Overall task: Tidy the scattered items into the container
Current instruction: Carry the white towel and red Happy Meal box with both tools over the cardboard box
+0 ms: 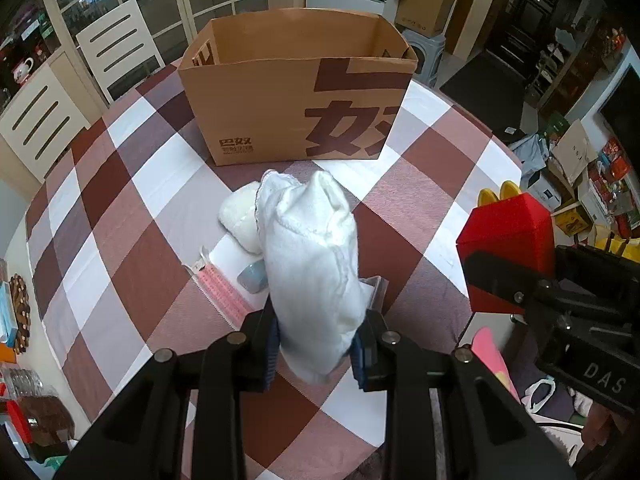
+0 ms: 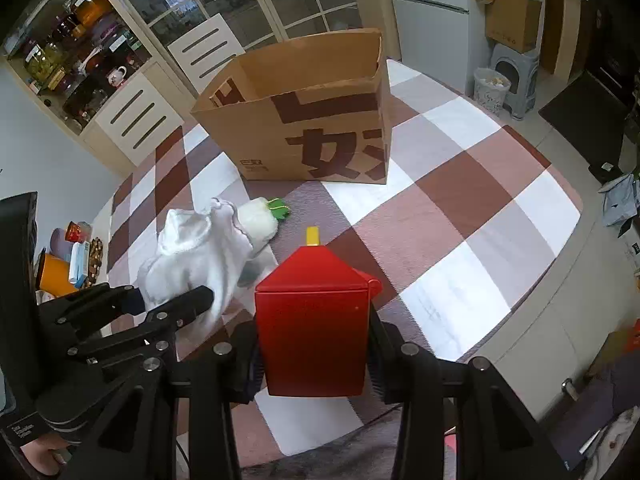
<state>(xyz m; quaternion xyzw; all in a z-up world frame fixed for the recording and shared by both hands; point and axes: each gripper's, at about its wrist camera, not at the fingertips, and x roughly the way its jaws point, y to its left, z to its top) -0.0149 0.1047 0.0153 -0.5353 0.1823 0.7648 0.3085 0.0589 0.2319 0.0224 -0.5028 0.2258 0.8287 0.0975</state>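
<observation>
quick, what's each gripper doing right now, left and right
Left gripper: closed on the white towel.
Right gripper: closed on the red box.

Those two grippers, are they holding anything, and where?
Left gripper pinches a white towel near its lower end; right gripper clamps a red box by its sides.

Both grippers, left gripper [image 1: 316, 350] and right gripper [image 2: 316, 360], point steeply downward side by side, jaws clamped on loads.

Fluffy white cloth [image 1: 312, 264], matt cardboard box [image 1: 280, 92], smooth red plastic carton [image 2: 316, 320].
</observation>
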